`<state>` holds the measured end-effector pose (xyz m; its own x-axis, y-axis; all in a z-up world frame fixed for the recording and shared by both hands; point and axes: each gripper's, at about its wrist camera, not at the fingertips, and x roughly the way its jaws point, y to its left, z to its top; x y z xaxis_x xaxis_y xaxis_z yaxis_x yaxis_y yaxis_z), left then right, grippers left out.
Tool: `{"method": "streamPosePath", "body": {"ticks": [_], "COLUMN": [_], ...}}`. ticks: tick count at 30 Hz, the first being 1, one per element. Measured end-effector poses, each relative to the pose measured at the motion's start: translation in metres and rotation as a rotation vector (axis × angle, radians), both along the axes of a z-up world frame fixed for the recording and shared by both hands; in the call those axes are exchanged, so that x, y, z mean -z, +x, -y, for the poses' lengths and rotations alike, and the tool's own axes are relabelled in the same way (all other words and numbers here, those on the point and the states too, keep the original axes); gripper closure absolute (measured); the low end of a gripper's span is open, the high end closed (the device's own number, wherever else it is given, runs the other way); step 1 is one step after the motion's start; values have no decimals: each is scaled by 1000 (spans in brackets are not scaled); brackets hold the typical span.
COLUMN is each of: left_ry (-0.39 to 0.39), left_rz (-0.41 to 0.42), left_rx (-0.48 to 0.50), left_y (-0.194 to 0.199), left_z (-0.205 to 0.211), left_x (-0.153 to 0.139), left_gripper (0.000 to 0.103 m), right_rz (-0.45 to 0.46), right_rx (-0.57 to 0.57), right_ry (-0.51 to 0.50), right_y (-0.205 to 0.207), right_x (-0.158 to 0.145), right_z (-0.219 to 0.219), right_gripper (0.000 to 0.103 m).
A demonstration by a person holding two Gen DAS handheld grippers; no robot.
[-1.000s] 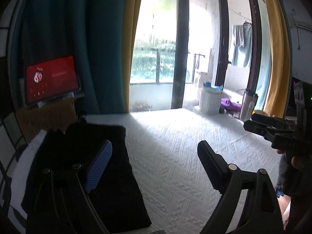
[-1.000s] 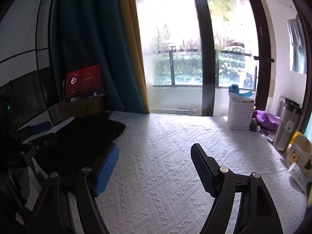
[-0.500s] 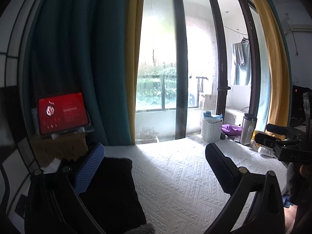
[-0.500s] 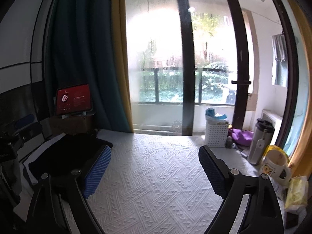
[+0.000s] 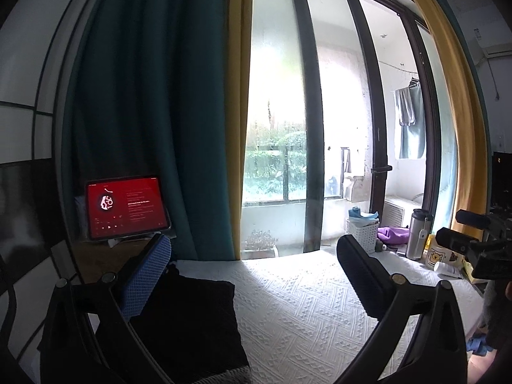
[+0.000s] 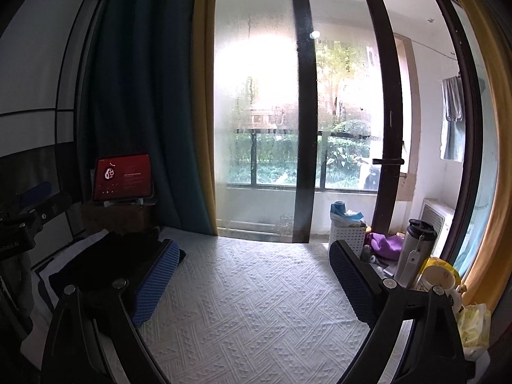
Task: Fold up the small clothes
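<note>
Fingers [image 5: 150, 275] of both grippers stand released, the right's [image 6: 252, 288] widening with nothing between; black garment [image 5: 188, 316] lies folded at eight o'clock, apparently finished.

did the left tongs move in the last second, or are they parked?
Yes. The left tongs rose and tilted up: the red tablet and black cloth sit lower in their view, with more window showing.
</note>
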<state>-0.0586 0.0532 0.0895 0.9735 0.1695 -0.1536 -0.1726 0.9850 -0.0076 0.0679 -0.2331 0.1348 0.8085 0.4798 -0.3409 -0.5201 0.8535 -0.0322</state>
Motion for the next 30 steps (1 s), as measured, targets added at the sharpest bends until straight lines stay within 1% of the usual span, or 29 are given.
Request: {"method": "streamPosePath", "body": {"ticks": [3,8,30], "left_ry": [5,-12,-17], "left_rz": [0,-11,-43], "left_rx": [-11,-19,-17], "left_y": [-1,1,3], "left_z": [-1,-4,-4], "left_x": [2,5,12], "left_gripper": [1,1,1], "right_rz": [2,0,-23], "right_rx": [-2,-6,-16], "right_ry": [-2,-4,-10], "right_y": [0,-1,2], "right_x": [-1,-1,5], "right_z": [-3,-6,-16], "right_gripper": [7,7,7]}}
